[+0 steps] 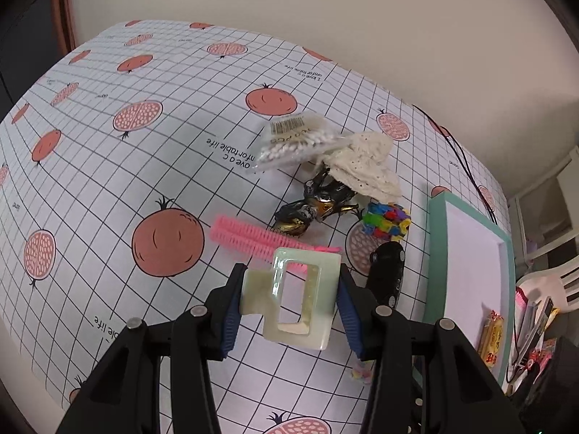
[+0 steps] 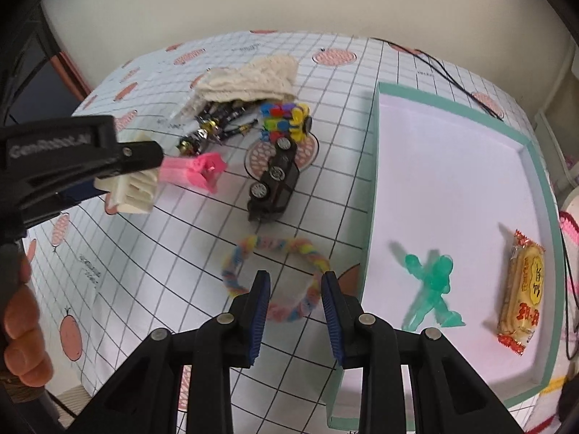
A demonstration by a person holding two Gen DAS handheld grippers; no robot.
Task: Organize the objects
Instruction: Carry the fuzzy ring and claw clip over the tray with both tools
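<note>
My left gripper is shut on a pale green hair claw clip and holds it above the pomegranate-print tablecloth. In the right wrist view the same gripper comes in from the left with the clip in its jaws. My right gripper stands open over a pastel braided ring that lies on the cloth; nothing is pinched. A teal-rimmed white tray to the right holds a green figure and a snack packet.
Beyond the grippers lie a pink comb, a black toy car, a colourful block toy, a black-gold beetle toy, a cream lace cloth and a bag of cotton swabs. A black cable runs behind the tray.
</note>
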